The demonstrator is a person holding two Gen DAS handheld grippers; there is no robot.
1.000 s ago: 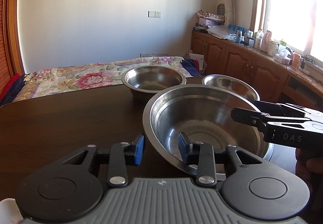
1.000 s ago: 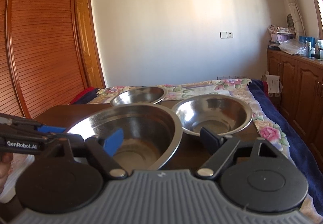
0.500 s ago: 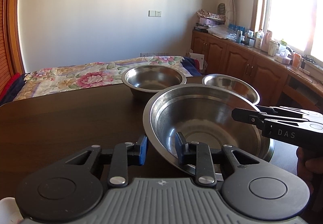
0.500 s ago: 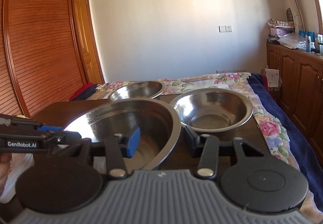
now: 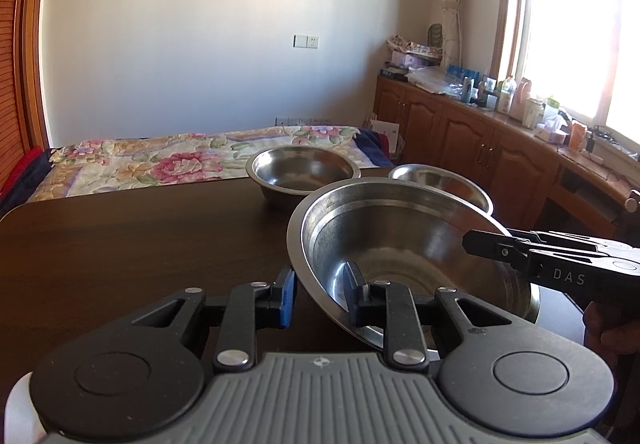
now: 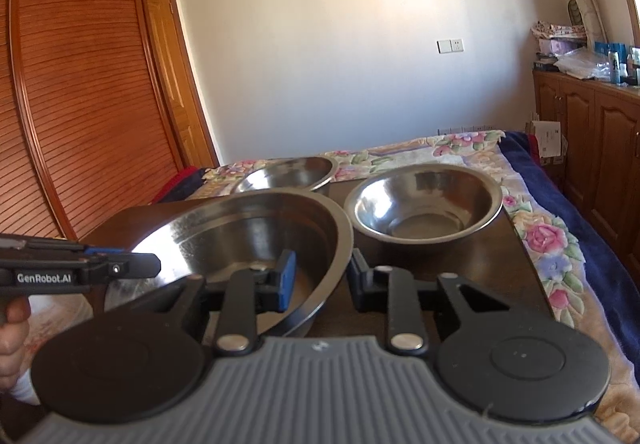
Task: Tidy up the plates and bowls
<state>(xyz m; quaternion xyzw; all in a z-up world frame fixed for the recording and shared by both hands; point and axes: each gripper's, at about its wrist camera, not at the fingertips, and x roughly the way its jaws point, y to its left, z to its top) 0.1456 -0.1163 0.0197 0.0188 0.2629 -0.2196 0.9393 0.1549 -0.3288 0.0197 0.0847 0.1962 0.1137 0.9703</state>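
Left tool [image 5: 318,298]: its jaws were closing on the near rim of the large steel bowl [image 5: 400,244], blue pad outside, black pad inside the wall; contact of the pads could not be told for certain.
Right tool [image 6: 322,280]: its jaws were closing over the opposite rim of the same bowl, blue pad inside, black pad outside, a slight gap showing beside the outer pad.
Large steel bowl: tilted, at the near part of the worktop [image 5: 120,244], between both tools.
Other bowls: a medium steel bowl [image 5: 303,169] at the far edge, a third steel bowl [image 6: 424,203] beside it, both upright on the worktop and apart from each other.
Worktop: dark brown wood, glossy.
Room: a bed with a floral quilt [image 5: 168,161] behind the worktop, a pale wall with a switch plate [image 5: 306,41], louvred wooden doors [image 6: 80,83], wooden cabinets [image 5: 460,135] under a bright window [image 5: 576,51], their top crowded with bottles and packets.
Writing: "GenRobot.AI" on the left tool's side in the right wrist view; "DAS" on the right tool's side in the left wrist view.
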